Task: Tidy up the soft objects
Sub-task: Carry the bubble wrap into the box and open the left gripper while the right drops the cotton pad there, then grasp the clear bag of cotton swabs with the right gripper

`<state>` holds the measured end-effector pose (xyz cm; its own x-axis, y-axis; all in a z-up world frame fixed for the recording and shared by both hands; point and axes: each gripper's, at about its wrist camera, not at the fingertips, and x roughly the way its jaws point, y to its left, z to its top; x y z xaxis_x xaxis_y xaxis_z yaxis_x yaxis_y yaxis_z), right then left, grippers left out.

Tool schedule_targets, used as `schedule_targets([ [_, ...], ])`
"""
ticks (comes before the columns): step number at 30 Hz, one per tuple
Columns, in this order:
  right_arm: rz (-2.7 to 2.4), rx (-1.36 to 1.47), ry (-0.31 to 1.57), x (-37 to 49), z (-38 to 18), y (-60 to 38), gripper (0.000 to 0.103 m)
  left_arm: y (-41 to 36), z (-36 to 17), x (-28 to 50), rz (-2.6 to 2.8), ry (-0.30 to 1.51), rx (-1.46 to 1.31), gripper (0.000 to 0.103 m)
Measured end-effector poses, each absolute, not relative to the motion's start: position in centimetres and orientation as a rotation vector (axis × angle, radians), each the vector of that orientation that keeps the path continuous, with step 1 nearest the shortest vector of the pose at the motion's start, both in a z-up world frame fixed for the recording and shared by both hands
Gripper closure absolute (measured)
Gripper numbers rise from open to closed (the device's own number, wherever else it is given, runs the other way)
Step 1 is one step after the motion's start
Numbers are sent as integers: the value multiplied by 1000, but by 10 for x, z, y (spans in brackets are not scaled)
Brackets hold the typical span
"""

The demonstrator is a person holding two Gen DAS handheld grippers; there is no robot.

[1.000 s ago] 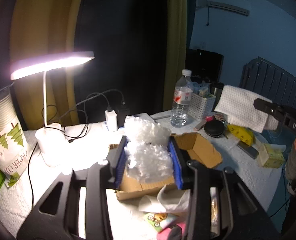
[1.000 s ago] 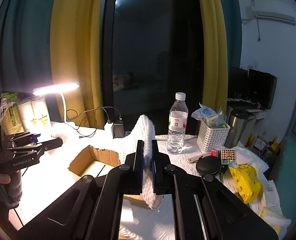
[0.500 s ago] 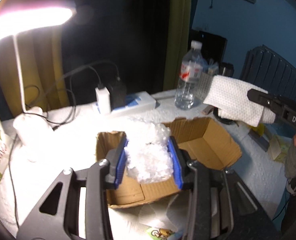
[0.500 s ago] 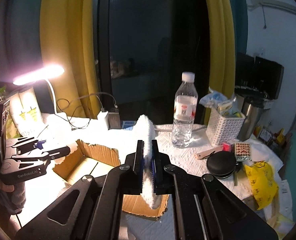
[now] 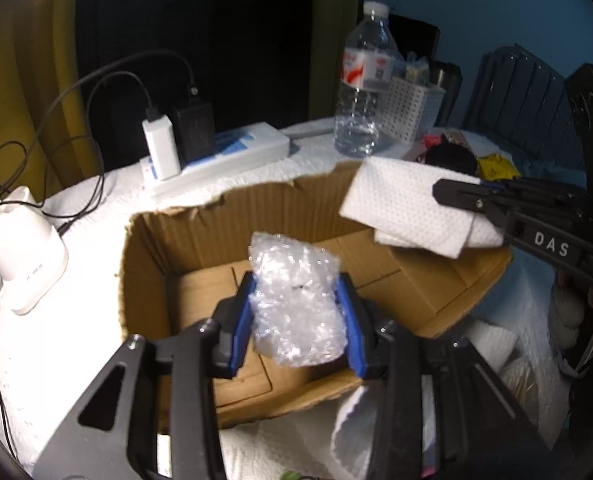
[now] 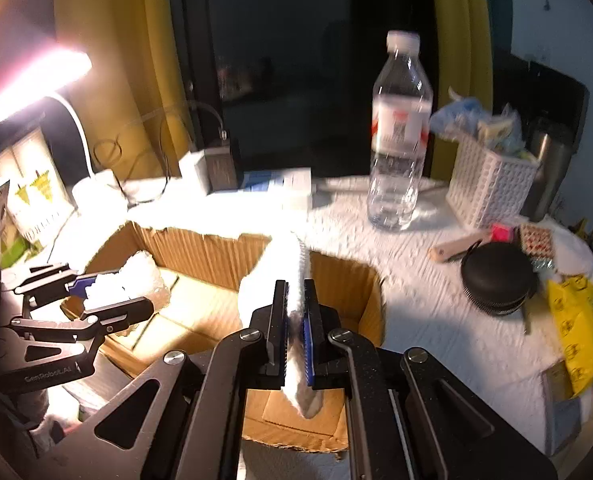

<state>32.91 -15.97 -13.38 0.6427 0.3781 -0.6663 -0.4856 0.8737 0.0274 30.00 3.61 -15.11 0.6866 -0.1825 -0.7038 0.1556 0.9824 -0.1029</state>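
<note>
The left gripper (image 5: 298, 322) holds a wad of clear bubble wrap (image 5: 296, 304) between its blue-padded fingers (image 5: 242, 328), which press on both sides of the wad. The wad hangs over the open cardboard box (image 5: 200, 240), above the box floor; contact with the floor cannot be determined. The box stands on the worktop (image 5: 88, 248), which is covered with white paper towel.

The right gripper (image 6: 295, 336) has its fingers (image 6: 278, 320) nearly together, clamped on a folded white cloth (image 6: 284, 276). In the left wrist view the cloth (image 5: 404, 212) sits above the far right corner of the box, partly over the rim.

Behind the box stand a water bottle (image 5: 362, 88), a white basket (image 5: 414, 110), and a power strip (image 5: 224, 156) carrying a white charger (image 5: 160, 146) and a black adapter (image 5: 194, 132). A white lamp base (image 5: 24, 256) stands to the left of the box. A round black case (image 6: 496, 276) and a yellow packet (image 6: 580, 320) lie to the right of the box.
</note>
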Motion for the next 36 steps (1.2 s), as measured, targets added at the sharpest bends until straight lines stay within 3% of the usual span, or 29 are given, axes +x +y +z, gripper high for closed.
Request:
schedule_targets([
  [8,468,-154,813,338,-165,-162,96,41,-166,307,-196,843,-78,63],
  [20,467,-132,819,335,-163,-169,96,45,-166,309,-211,866,-127,59],
  [22,465,-125,814,332,-159,-172,94,44,-162,306,-212,857,-124,50],
  [26,468,-123,798,323,-150,-175,64,46,-151,300,-180,828,-121,49],
  [28,465,-125,787,318,-145,-176,64,48,-144,295,-152,810,-111,46],
  [29,463,-127,782,315,-143,-176,64,49,-141,293,-143,803,-108,35],
  [31,464,-127,768,307,-137,-176,64,52,-135,286,-119,782,-102,28],
  [36,472,-136,741,287,-125,-175,63,58,-124,266,-98,746,-90,28],
])
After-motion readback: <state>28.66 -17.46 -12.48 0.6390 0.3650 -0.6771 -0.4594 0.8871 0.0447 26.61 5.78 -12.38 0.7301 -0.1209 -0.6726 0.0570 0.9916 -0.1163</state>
